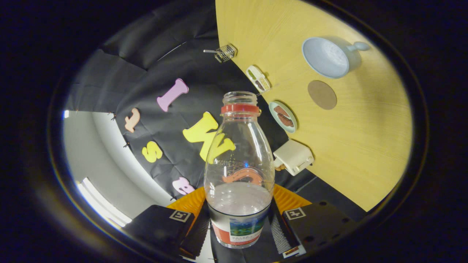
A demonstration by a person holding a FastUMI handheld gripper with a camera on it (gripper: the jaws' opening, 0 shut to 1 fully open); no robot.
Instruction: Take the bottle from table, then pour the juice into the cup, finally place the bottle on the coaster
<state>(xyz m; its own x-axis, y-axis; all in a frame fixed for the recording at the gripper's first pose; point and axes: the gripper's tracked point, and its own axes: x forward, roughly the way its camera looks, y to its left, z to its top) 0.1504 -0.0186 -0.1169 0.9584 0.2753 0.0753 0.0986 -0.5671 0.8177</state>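
Note:
My gripper (239,228) is shut on a clear plastic bottle (239,153), one finger on each side of its labelled lower part. The bottle has a red neck ring, no cap, and a little pale liquid near its base. It hangs in the air, off the table, and my view is rolled so the wooden table (358,153) lies off to the bottle's right. On the table, beyond the fingers, stands a pale blue cup (329,56) with a handle, its inside pale. A round brown coaster (322,94) lies bare just beside the cup.
Along the table's edge nearest the booth wall sit a white box (294,157), a small plate with brown food (283,117), a little snack tray (258,78) and a wire basket (225,53). The black cloth wall hangs behind the bottle.

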